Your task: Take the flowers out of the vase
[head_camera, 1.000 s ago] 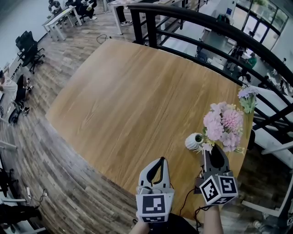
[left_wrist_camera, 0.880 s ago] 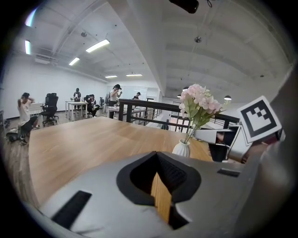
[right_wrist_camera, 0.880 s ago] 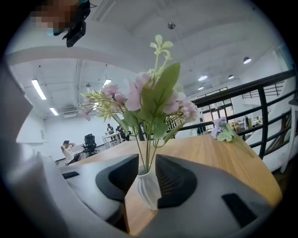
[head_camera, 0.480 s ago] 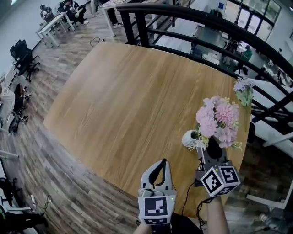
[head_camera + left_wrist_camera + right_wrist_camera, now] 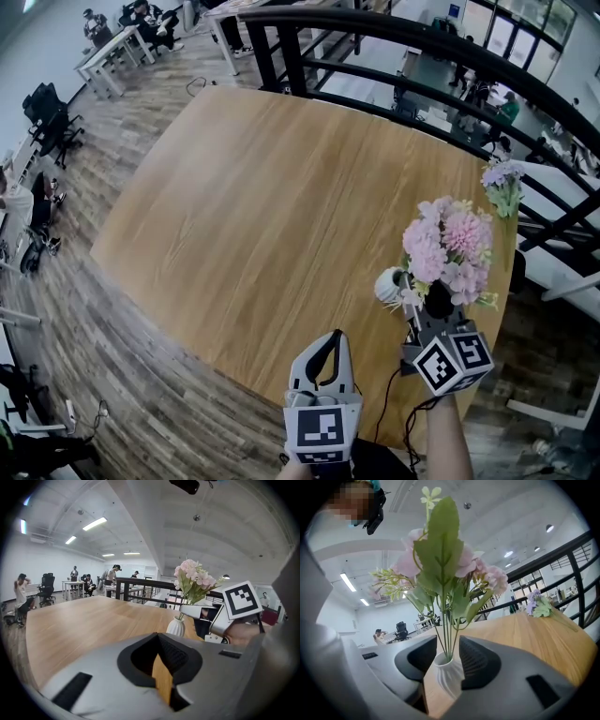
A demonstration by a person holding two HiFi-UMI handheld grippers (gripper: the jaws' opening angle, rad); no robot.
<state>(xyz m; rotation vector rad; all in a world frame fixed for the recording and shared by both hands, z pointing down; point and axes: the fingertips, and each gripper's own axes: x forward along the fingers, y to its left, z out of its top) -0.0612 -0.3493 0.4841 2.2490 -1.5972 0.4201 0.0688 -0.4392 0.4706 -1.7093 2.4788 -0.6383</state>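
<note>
Flowers [image 5: 448, 251], one pink bunch, stand in the one white vase [image 5: 389, 285] on the desk [image 5: 281, 187]. The vase's neck sits between the parted jaws of the right claw [image 5: 449, 656]. One lilac sprig [image 5: 502, 183] lies well beyond it. Those jaws have just been opening, and the bunch looms closer than before. The left claw [image 5: 159, 644], jaws together, holds nothing.

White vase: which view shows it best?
Right gripper view: the white vase sits close-up between the right gripper's just-opened jaws, ribs clear. Left gripper view shows it small, side-on; head view shows only its rim beside the flowers.
</note>
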